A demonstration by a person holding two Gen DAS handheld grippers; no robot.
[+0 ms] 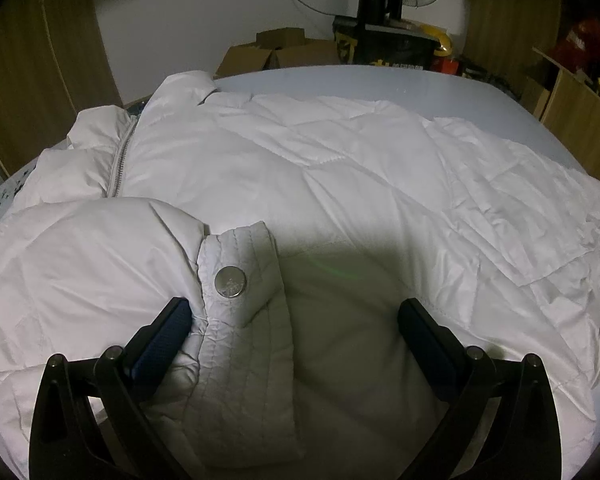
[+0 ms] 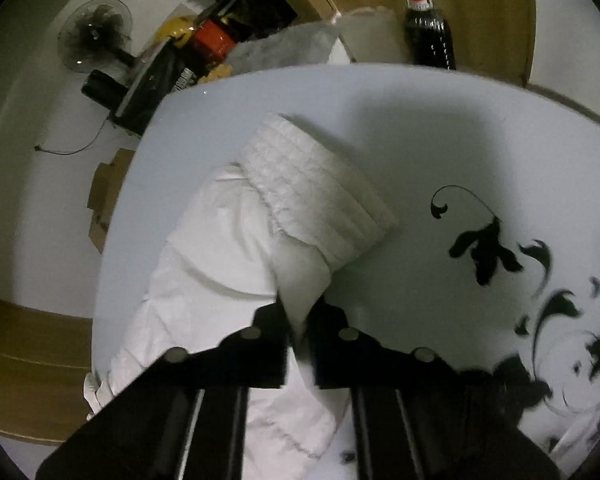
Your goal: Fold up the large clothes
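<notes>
Both fingers (image 2: 272, 344) of the right gripper (image 2: 300, 320) are pinched tight on a fold of the white padded jacket's sleeve (image 2: 228, 248), the fabric squeezed into the narrow slit between the black pads. Beyond that grip the sleeve runs away from the jaws to its ribbed cuff (image 2: 320, 204), which lies on the pale tabletop (image 2: 400, 120); black floral marks (image 2: 488, 252) sit on the table just to the cuff's right, and a dark bottle (image 2: 430, 32) stands past the table's far edge. On the left gripper (image 1: 296, 324) the fingers (image 1: 160, 340) stand wide apart, holding nothing, with the other cuff (image 1: 248, 308) and its round metal snap (image 1: 230, 281) lying between them, the left pad touching the cuff's edge. The jacket (image 1: 320, 168) spreads across the table beyond this cuff, its zipper (image 1: 120, 156) to the far left.
</notes>
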